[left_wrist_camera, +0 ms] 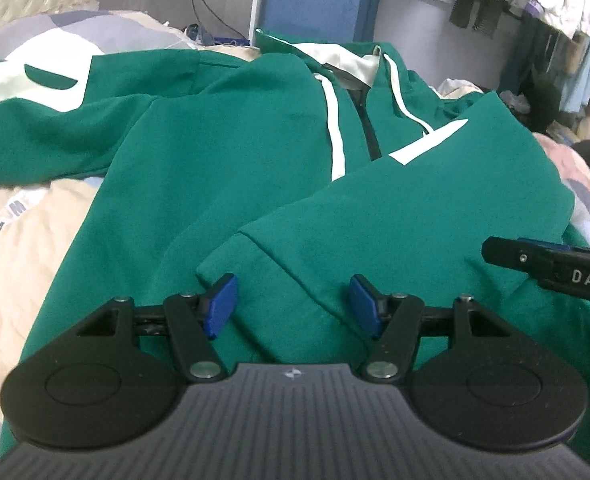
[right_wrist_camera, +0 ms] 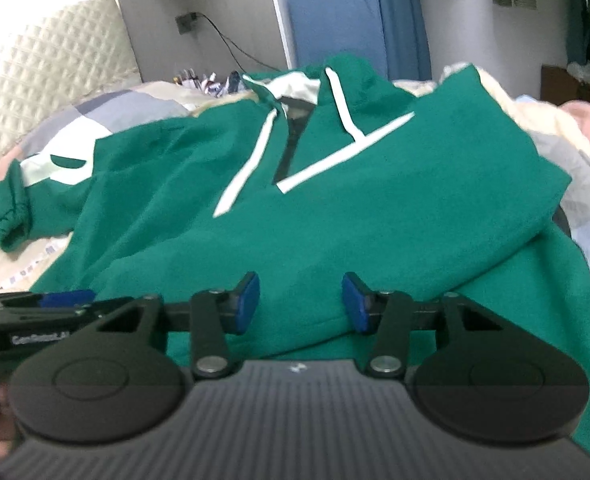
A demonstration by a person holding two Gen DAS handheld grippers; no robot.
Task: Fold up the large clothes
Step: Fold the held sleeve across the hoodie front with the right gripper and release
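bed [left_wrist_camera: 23, 216]: your worktop.
hoodie [left_wrist_camera: 199, 168]: soft, floppy; pinch sleeve cuff [left_wrist_camera: 231, 256] ahead.
left gripper [left_wrist_camera: 293, 306]: open, empty.
right gripper [right_wrist_camera: 301, 304]: open, empty.

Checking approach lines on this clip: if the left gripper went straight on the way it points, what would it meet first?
Most likely the folded-over sleeve of the green hoodie; its cuff end lies just ahead of the open left gripper. Depth is unclear.

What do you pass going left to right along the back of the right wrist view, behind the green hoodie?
Quilted headboard → wall socket with cable → blue board → blue curtain → hanging clothes.
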